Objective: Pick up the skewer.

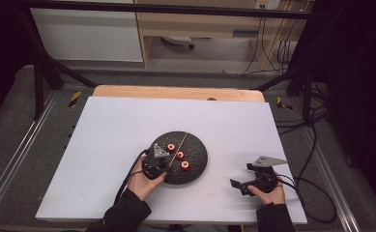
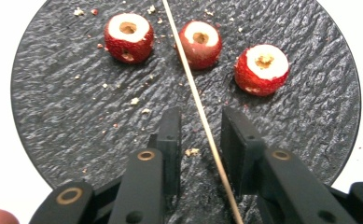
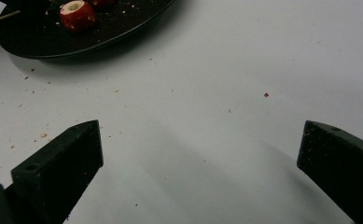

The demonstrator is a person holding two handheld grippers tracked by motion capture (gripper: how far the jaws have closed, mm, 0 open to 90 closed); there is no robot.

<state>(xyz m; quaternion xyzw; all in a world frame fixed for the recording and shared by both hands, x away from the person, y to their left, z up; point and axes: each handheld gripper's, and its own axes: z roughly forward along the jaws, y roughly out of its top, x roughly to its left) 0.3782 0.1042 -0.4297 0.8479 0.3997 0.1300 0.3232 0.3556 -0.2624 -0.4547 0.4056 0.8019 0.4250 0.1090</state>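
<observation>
Black jaws of the left gripper (image 2: 200, 135) rise from the bottom of the left gripper view, straddling a thin wooden skewer (image 2: 198, 109) that lies across a round dark slate plate (image 2: 58, 107). A narrow gap remains on each side of the stick, so the pads do not appear to press on it, though the angle makes this hard to judge; the skewer rests on the plate between the jaws, ungripped. Beyond the jaw tips sit three red hawthorn-like fruits with pale, cored tops: one (image 2: 129, 37) to the left of the skewer, one (image 2: 200, 43) just beside it on the right, and a third (image 2: 262, 69) farther right. Crumbs speckle the slate. From the high view, the plate (image 1: 197, 145) lies near the middle of the white table (image 1: 118, 125), with the left gripper (image 1: 162, 162) over its near left edge. Well apart to the right, the right gripper (image 1: 241, 186) rests near the table's front edge, its jaws spread wide over bare tabletop and holding nothing.
</observation>
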